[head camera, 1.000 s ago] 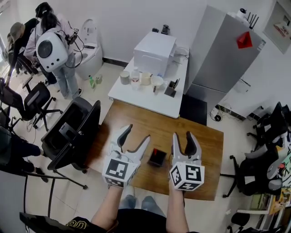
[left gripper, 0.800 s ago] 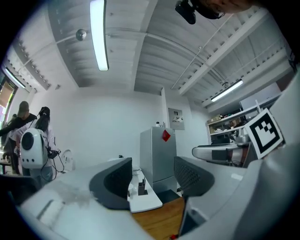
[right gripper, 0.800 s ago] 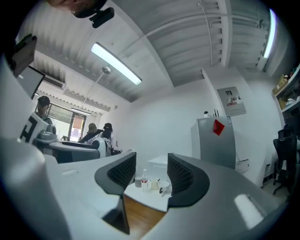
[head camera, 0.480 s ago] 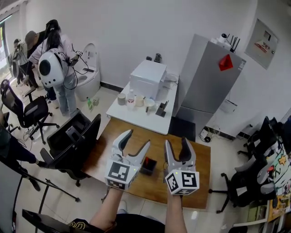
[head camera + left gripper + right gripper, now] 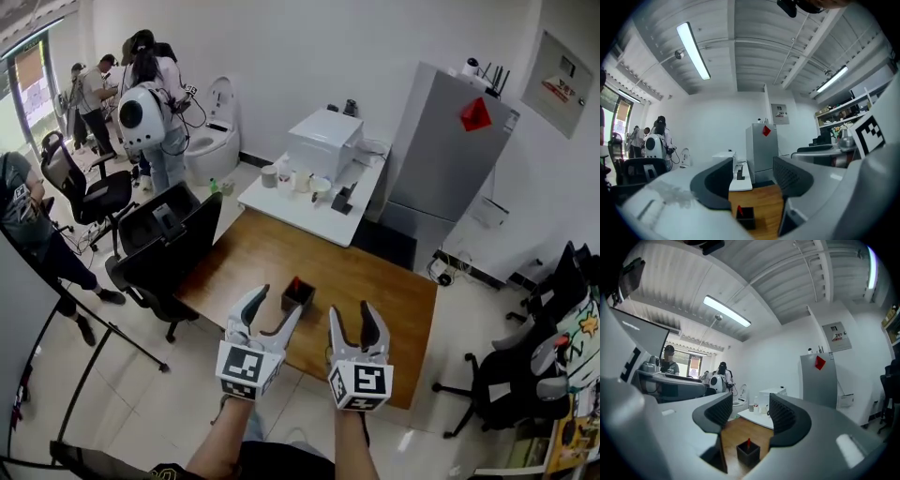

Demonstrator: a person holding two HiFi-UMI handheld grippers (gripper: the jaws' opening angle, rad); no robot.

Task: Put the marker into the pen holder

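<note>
Marker (image 5: pixel 296 282) already upright inside pen holder (image 5: pixel 302 298), toward near edge of wooden surface (image 5: pixel 366 281). Left gripper (image 5: pixel 278 302) fingers apart, empty. Right gripper (image 5: pixel 353 311) fingers just narrowed slightly, wide apart, nothing between. Apparently finished, nothing left.

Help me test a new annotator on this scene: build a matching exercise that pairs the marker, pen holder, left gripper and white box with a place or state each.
Things:
1. marker
2. pen holder
3. left gripper
4. white box

Places or states:
A. on the white table
B. open, nothing between its fingers
C. on the wooden table
D. standing in the pen holder

Pairs: 1-D, 2-C, 3-B, 4-A
</note>
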